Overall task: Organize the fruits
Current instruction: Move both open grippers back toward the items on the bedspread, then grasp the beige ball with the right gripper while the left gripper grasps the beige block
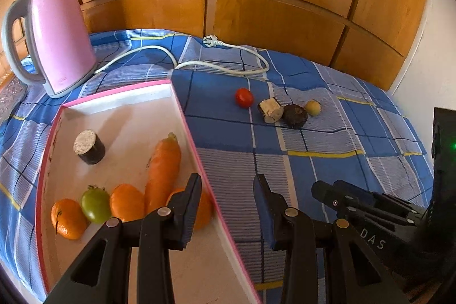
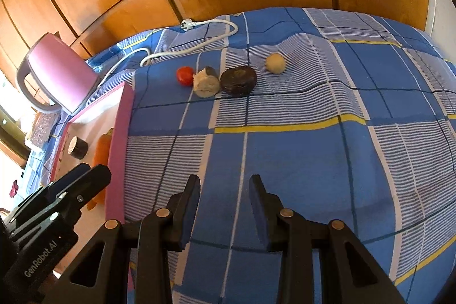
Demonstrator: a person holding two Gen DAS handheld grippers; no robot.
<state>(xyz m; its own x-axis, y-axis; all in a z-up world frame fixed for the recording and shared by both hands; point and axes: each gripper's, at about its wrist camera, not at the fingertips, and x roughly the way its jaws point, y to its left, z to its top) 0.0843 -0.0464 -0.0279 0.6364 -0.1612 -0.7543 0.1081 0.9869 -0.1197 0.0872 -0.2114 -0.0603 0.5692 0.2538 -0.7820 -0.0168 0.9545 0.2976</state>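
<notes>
Fruit row, red tomato [image 2: 184,75] to pale ball [image 2: 275,63], lies far ahead of right gripper [image 2: 225,211], nearer than left gripper [image 1: 228,207]; both jaws parted, empty.

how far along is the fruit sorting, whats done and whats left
Done: the pink-edged box already holds a carrot, three oranges, a green tomato and a dark cut piece. In hand: nothing; the left tool and right tool are both open and empty. Left on the blue cloth: a red tomato, a pale chunk, a dark round fruit and a small yellow fruit.
</notes>
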